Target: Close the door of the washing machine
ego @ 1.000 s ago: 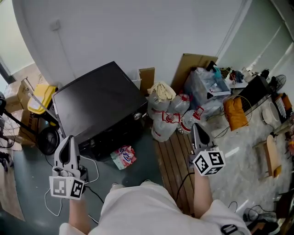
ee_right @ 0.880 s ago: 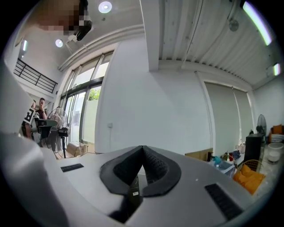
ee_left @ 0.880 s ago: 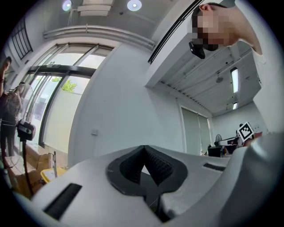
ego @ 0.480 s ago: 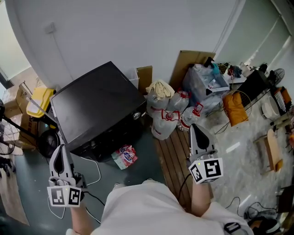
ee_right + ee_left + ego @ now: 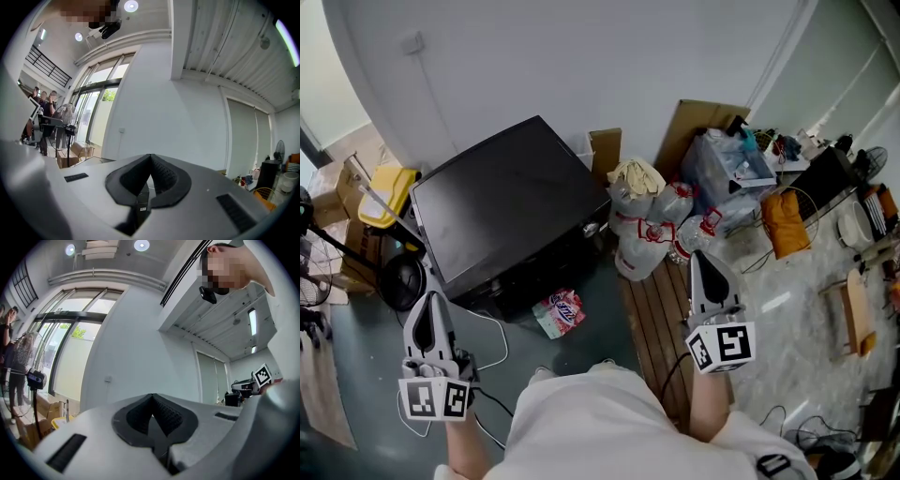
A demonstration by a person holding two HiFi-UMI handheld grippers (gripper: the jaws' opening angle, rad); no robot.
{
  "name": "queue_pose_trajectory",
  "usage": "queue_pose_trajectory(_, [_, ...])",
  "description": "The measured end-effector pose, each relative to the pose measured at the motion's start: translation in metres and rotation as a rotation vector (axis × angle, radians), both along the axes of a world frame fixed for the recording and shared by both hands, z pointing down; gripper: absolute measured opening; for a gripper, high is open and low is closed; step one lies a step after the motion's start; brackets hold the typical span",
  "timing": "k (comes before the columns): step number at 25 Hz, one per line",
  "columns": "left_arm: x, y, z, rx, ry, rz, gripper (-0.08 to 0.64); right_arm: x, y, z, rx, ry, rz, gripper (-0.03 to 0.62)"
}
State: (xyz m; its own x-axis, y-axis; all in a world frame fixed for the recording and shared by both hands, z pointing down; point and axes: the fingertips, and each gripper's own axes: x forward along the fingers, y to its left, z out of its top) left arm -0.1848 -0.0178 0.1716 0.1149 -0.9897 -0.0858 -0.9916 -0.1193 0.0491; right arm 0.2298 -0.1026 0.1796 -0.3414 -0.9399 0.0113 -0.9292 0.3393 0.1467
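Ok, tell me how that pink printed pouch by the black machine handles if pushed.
The pink printed pouch looks crumpled, so it is probably floppy and light. Lying flat on the smooth grey floor, it would likely slide rather than roll.

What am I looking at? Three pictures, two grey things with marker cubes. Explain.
There is no robot here. A person holds a two-jaw gripper in each hand. The top-down picture is shot from the person's head and shows the left gripper and the right gripper. The other two pictures come from cameras riding on each gripper, looking along its jaws. Both pairs of jaws are together with nothing between them. On the floor ahead stands the black washing machine; its door isn't clear from above. Beside it are white plastic bags, a colourful packet and wooden slats.
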Motion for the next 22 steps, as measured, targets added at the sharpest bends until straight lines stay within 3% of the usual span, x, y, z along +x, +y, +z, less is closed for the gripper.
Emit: queue_pose_trajectory(22, [-0.009, 0.0, 0.004, -0.007, -0.005, 0.016, 0.006, -0.015, 0.003, 0.007, -0.005, -0.001, 0.007, -0.002])
